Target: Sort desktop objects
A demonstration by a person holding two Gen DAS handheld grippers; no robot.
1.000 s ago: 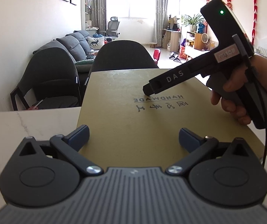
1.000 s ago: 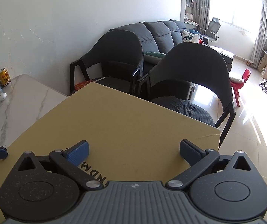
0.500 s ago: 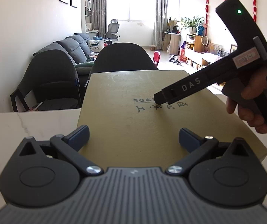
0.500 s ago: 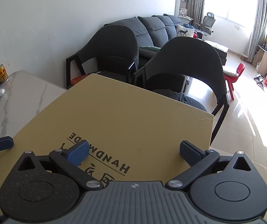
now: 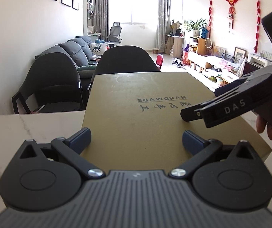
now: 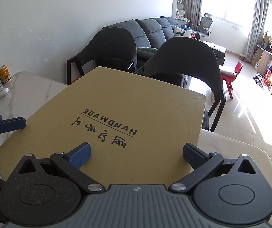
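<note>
Sliding the brown box (image 5: 145, 110) squarely along the bench (image 5: 31, 125) works best: both grippers' jaws gape wide, gripping nothing.

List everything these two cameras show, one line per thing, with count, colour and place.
box: 1, tan, printed HANDMADE, flat on the table near both grippers
table: 1, white marble, under the box
chairs: 2, black, just past the table's far edge
sofa: 1, dark grey, along the wall behind the chairs
can: 1, gold, far left table corner
small chair: 1, red, on the floor in sunlight
office chair: 1, grey, by the window
left gripper: 1, black with blue fingers, open, over the box's near edge
right gripper: 1, same build, open, over the box's right part
</note>
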